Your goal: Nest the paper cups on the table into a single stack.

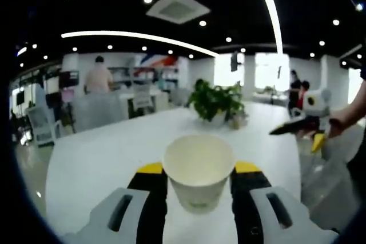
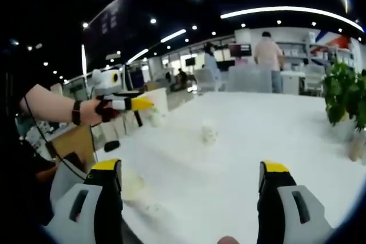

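One paper cup (image 1: pixel 198 171) sits clamped in the left tongs (image 1: pixel 198 170); the right tongs (image 2: pixel 191 171) gape apart over the table (image 2: pixel 240 141).

blurred cups (image 2: pixel 209 132) on table, far people indistinct (image 2: pixel 269 55)

white table (image 2: pixel 274 135) | paper cups (image 2: pixel 209 132) standing | potted plant (image 1: pixel 216 102) at far edge

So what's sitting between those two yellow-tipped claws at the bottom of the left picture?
A paper cup, upright and open end up, sits between the left gripper's jaws in the left gripper view, above the white table.
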The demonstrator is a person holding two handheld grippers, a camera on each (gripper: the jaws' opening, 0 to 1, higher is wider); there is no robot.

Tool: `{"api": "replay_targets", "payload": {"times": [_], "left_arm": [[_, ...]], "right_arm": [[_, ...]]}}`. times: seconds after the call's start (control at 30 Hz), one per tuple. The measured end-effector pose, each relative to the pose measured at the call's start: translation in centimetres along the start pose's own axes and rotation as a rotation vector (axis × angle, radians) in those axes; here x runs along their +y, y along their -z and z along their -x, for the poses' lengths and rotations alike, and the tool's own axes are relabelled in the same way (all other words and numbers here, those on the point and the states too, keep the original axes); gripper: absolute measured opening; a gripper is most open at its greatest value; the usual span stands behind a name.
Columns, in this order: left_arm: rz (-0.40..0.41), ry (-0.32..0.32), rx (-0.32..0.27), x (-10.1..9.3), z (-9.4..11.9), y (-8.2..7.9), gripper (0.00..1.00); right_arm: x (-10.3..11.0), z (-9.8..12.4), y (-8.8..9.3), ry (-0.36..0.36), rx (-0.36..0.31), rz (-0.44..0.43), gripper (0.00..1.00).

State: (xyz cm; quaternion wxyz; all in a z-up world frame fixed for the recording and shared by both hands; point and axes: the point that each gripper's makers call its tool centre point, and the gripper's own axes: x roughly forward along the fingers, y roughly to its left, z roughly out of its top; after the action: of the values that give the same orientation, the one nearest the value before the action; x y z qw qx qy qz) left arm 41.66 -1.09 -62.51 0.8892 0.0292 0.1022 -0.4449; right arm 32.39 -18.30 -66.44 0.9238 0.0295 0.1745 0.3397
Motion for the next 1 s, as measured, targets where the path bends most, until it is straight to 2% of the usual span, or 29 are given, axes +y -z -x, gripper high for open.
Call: {"api": "replay_targets", "payload": {"times": [0.17, 0.37, 0.67, 0.8, 1.0], "left_arm": [[0.016, 0.007, -0.021, -0.4, 0.9, -0.8, 0.41], [0.018, 0.02, -0.019, -0.8, 1.6, -0.8, 0.41], [0.001, 0.072, -0.025, -2.8, 2.1, -1.7, 0.4], [-0.022, 0.087, -0.015, -3.5, 2.0, -1.3, 0.4], [-0.014, 0.142, -0.001, -5.6, 2.5, -0.6, 0.4]], "right_arm": [[0.0, 0.0, -0.1, 0.001, -0.001, 0.003, 0.98], [0.2, -0.2, 0.0, -0.007, 0.005, 0.009, 0.98], [0.1, -0.8, -0.4, -0.012, 0.0, 0.009, 0.98], [0.1, -0.8, -0.3, -0.011, 0.002, 0.006, 0.98], [-0.1, -0.7, 0.0, -0.011, 0.009, 0.01, 0.98]]}}
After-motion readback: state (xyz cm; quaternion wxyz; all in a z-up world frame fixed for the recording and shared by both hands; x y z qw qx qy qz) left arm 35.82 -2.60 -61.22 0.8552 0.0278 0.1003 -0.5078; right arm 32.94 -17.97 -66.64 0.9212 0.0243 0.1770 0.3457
